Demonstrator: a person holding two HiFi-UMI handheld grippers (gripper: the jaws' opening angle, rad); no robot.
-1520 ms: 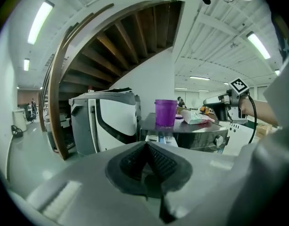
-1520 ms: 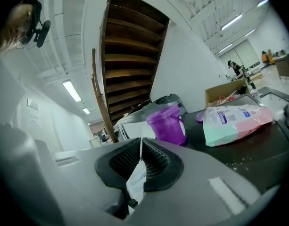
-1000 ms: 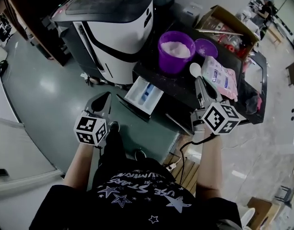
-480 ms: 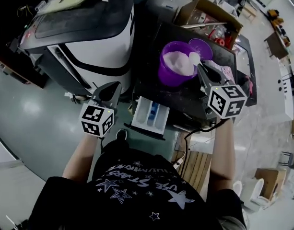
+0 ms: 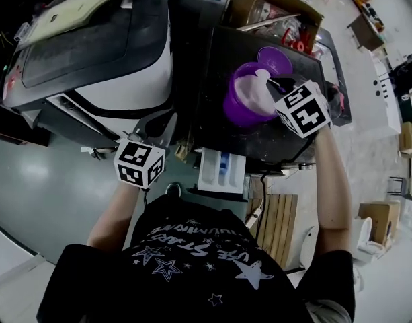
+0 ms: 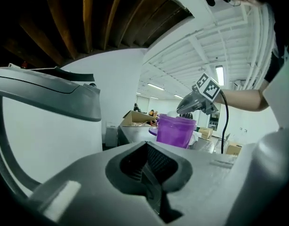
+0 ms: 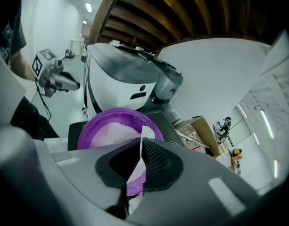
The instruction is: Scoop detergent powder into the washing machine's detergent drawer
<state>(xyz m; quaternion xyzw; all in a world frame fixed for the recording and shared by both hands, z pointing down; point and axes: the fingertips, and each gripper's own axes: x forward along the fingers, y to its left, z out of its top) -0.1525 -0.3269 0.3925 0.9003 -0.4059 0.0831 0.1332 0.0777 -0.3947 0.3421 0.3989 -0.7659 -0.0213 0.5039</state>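
R hand-held gripper [image 7: 137,161]: jaws pinched on the flat white handle of a spoon [image 7: 145,134]; bowl end sits over the purple tub [image 7: 90,126]. Spoon judged light, stiff, thin plastic, apt to twist; best held well back on the handle and kept level. Powder [image 7: 113,131] is white, loose, heaped; likely spills if tipped. Tub smooth, round, on black worktop [image 5: 212,66]. Drawer [image 5: 221,170] is pulled out at the near edge. L hand-held gripper [image 6: 146,166]: jaws closed together, empty, near left.
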